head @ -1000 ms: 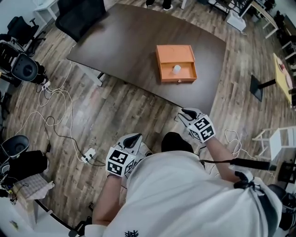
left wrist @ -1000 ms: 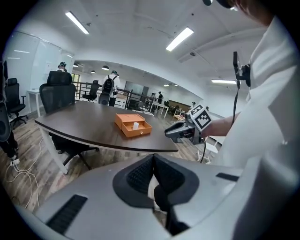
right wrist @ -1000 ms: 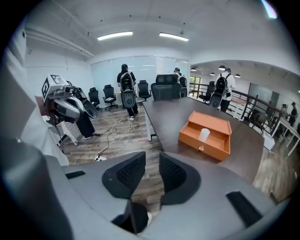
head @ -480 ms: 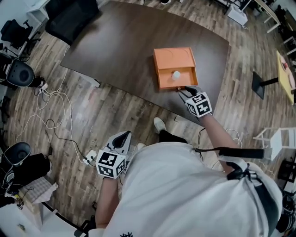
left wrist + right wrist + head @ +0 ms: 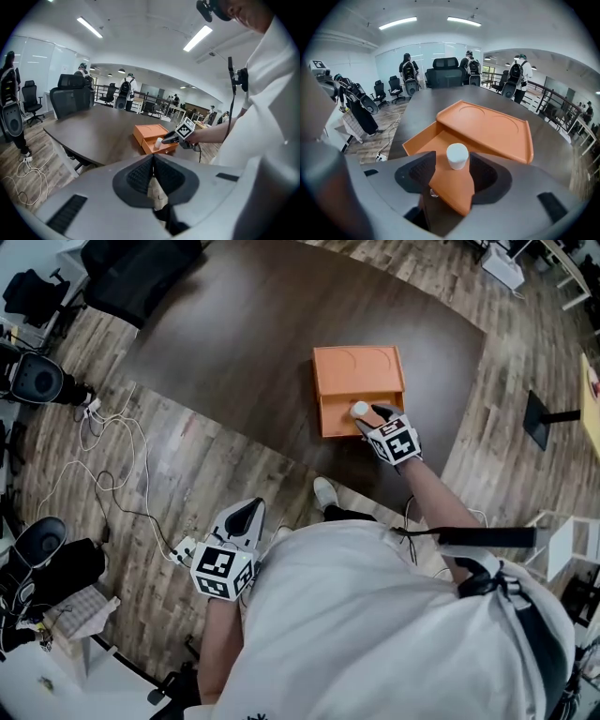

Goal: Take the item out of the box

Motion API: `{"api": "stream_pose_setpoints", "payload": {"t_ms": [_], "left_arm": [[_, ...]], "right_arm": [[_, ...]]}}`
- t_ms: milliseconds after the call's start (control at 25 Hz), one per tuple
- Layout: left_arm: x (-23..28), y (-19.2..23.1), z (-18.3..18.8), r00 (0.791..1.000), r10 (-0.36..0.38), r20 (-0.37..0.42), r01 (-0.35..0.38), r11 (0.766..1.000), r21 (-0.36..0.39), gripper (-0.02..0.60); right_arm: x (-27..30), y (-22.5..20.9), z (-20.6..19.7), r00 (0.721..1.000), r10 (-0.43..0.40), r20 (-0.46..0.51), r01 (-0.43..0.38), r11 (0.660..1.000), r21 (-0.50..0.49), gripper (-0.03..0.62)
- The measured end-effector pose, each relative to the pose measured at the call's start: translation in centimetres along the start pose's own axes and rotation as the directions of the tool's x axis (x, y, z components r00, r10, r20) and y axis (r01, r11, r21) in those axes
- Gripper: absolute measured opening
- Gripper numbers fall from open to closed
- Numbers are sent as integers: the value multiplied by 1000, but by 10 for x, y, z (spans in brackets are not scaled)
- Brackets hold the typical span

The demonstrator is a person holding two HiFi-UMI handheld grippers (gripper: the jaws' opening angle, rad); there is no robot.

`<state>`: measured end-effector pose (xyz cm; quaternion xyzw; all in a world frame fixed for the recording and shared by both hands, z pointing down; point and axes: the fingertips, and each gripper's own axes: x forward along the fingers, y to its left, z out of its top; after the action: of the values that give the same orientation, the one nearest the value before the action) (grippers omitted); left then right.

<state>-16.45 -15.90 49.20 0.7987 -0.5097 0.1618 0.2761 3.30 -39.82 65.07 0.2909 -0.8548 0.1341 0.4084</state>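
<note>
An orange box (image 5: 358, 371) with its drawer pulled out lies on the dark table (image 5: 234, 324). A small white cylinder (image 5: 359, 410) stands upright in the drawer. My right gripper (image 5: 368, 414) reaches into the drawer from the near side. In the right gripper view the white cylinder (image 5: 457, 155) stands between the jaws of the right gripper (image 5: 452, 168), which are opening, and the pads stand clear of it. My left gripper (image 5: 246, 514) hangs low over the wooden floor, shut and holding nothing. The left gripper view shows the box (image 5: 149, 132) from afar.
Cables and a power strip (image 5: 181, 549) lie on the floor at the left. A black office chair (image 5: 141, 268) stands at the table's far left corner, and a black stand base (image 5: 546, 418) is at the right. Several people stand in the background (image 5: 408, 70).
The person has stepped up to the table. My right gripper moved forward from the table's near edge into the drawer, and its jaws have spread around the white cylinder. The left gripper stayed low.
</note>
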Motion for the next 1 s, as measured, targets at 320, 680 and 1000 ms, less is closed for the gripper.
{"api": "stream_pose_setpoints", "payload": {"t_ms": [320,680,1000], "left_arm": [[25,9,12,999,45,-27,-46,998,-31,11],[36,10,18,996,79,-43,-80,996,-27,11],[34,10,16,995,95,-44,-96,995,-22,11]], "right_arm": [[36,-8,4,996,67,-61,-71,996,-58,241],[55,-6,-8,990,93,-103,-102,991,-82,207],[57,-6,-9,991,97,-91,-104,991,-79,178]]}}
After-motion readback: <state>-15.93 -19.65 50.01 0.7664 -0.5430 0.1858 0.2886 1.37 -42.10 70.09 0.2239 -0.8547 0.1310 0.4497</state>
